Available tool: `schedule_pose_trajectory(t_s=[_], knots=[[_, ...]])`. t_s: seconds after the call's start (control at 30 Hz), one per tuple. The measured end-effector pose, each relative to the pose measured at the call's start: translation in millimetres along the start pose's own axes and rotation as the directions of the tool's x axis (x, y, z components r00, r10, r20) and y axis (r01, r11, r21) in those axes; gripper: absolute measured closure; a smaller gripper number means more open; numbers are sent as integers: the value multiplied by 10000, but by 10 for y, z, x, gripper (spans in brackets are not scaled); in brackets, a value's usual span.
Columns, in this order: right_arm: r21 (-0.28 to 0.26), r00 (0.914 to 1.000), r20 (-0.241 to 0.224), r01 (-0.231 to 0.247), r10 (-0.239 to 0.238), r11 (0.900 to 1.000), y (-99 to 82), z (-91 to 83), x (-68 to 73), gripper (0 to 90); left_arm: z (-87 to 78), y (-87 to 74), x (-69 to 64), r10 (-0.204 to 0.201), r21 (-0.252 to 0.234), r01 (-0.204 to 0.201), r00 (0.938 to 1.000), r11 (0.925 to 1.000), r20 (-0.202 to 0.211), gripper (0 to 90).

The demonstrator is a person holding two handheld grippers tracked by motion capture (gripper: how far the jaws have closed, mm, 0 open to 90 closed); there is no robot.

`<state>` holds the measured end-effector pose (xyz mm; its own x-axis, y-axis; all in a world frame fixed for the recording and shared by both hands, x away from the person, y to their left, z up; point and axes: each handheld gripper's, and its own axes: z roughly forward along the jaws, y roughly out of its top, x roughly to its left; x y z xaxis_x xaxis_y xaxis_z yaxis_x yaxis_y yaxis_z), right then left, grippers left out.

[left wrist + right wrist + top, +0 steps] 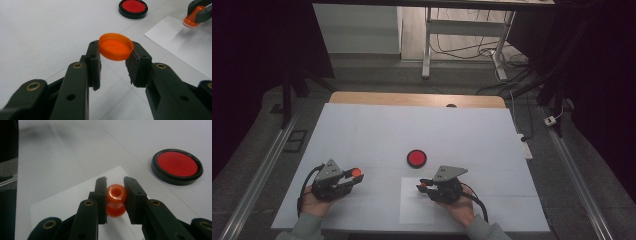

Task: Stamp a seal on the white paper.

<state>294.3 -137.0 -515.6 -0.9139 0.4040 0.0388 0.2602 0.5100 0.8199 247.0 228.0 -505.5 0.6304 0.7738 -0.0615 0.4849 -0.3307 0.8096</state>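
Orange plastic cap point(115, 46) clamped in left gripper point(354, 177); right gripper point(421, 186) pinches small orange stamp handle point(116, 200). Keep stamp upright, align over red ink pad point(416, 158).

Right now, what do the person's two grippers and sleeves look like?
Both the left gripper and the right gripper are black, each topped by a grey three-cornered plate and trailing a black cable. In the gripper views the jaws are matt black with brass-coloured pivot bushings and flat rectangular pads. The sleeves are pale grey-green.
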Motion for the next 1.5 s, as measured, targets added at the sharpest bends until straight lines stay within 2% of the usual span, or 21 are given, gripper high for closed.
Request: schedule_pose_trajectory(t_s=[0.7,0.87,1.23,1.5], knots=[[510,9994,-188,313,-304,9982,-29,123,67,724,-2,0,-2,-13,8,13,10000,10000,-18,654],[837,9984,-110,555,-548,9949,-45,162,96,724,-1,0,-5,12,20,-12,10000,10000,-9,654],[822,9962,107,855,-866,9929,-55,172,138,727,-5,1,-10,1,6,-1,10000,10000,-32,654],[737,9973,160,697,-711,9948,-69,175,140,728,-2,0,-15,-18,-4,18,10000,10000,-30,654]])
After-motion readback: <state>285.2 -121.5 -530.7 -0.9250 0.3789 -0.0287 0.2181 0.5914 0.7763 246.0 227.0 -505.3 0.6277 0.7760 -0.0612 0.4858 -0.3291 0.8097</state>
